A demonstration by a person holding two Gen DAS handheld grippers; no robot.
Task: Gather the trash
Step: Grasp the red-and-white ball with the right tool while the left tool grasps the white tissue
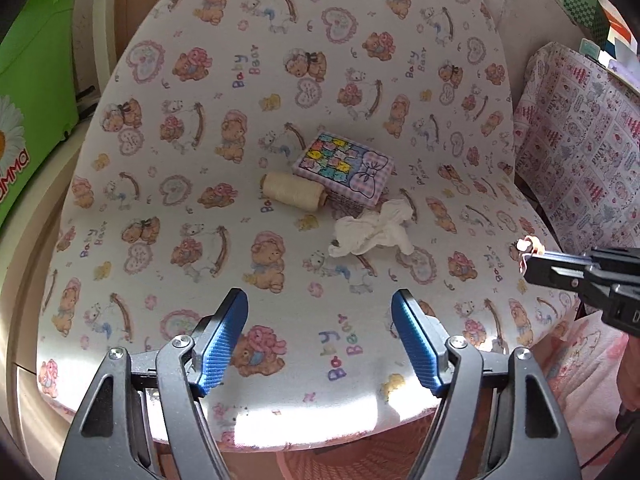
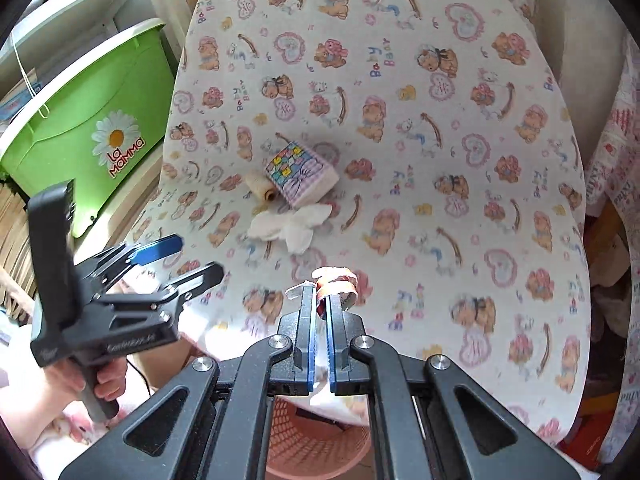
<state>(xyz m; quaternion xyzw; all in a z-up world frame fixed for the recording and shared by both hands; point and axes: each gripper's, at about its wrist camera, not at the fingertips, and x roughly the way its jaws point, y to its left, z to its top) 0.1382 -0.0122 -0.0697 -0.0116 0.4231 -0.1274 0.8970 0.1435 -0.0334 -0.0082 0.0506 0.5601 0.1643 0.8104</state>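
Below the near edge of the tabletop [image 2: 460,168], a pink basket [image 2: 320,436] sits almost directly under the right gripper [image 2: 321,304], so the coming drop looks like a short move down and toward the near side. Its fingers [image 2: 307,320] are pressed nearly together on a small wrapper [image 2: 336,280], orange-pink and white, curled, sticking out past the tips. Farther in lies a crumpled tissue [image 1: 370,230], white and soft, its long axis running left to right, touching a checked box [image 1: 344,168] beside a spool of thread [image 1: 294,191]. The left gripper [image 1: 320,340], wide open and empty, points straight at the tissue and seems the nearer one.
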